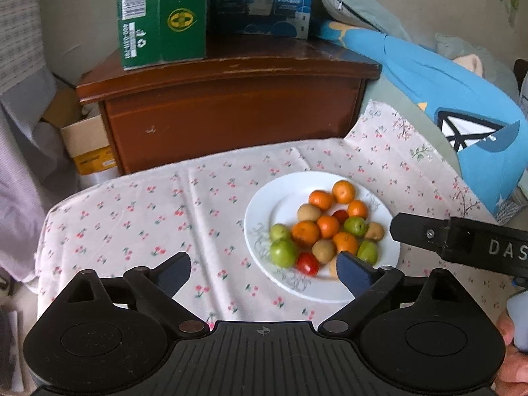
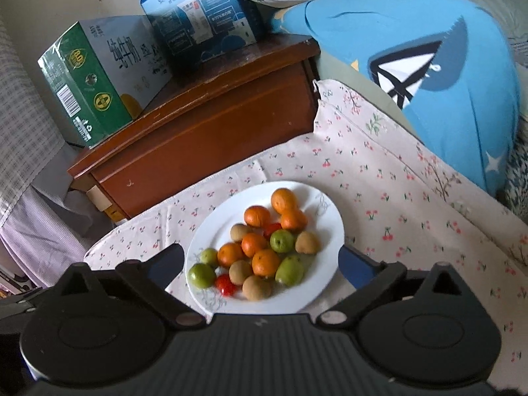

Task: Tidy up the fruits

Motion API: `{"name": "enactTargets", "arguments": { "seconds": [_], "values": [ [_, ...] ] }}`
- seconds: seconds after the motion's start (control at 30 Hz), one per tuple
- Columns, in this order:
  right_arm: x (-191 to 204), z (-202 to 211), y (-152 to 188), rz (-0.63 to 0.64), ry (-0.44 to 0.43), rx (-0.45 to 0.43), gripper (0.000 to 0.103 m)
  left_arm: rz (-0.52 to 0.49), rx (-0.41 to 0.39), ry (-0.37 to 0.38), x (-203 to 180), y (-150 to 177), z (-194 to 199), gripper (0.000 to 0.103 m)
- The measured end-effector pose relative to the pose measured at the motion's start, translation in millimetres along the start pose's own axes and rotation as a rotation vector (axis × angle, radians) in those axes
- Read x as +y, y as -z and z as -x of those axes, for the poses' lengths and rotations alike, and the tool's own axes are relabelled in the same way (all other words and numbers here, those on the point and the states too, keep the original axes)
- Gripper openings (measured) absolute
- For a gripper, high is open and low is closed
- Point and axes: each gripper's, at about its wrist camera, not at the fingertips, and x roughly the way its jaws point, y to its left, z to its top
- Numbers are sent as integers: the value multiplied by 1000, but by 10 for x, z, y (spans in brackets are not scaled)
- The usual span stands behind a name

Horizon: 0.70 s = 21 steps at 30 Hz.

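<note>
Left wrist view: left gripper has its jaws spread wide, nothing between the blue pads, nothing touched. Its left fingertip hangs over bare cloth; the right one overlaps the near edge of the plate in the picture, contact cannot be told. Matte black plastic body, ribbed centre plate, two round hubs, angular link arms. The right gripper comes in from the right edge as a black bar with white letters, above the plate's right rim; its jaws are not visible here. A hand shows at the lower right corner.

Plate is white, round, glossy, with a faint grey floral print, sitting on a cherry-print tablecloth, thin and creased. The fruits are piled on the right half of the plate: smooth orange mandarins, green round ones, dull tan-brown ovals, small shiny red ones. All touching or nearly so.

Behind: dark brown wooden nightstand, scuffed varnish, with a green carton and a blue carton on top. Blue plush cushion at right.

Right wrist view: right gripper also wide apart, holding nothing, its fingers straddling the plate left and right in the picture; touching cannot be told. Fruits sit between them on the plate. Same cloth, nightstand, green carton, blue carton, cushion.
</note>
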Motion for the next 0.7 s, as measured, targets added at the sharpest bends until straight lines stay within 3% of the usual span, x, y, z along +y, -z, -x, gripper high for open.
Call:
{"name": "enactTargets", "arguments": {
  "seconds": [0.27,0.7],
  "values": [
    [32,54,171,14,69,82,102,-6,59,-26,-34,137,40,97],
    [20,159,230,47,149,74,102,48,70,-81,95,155,98,97]
  ]
}}
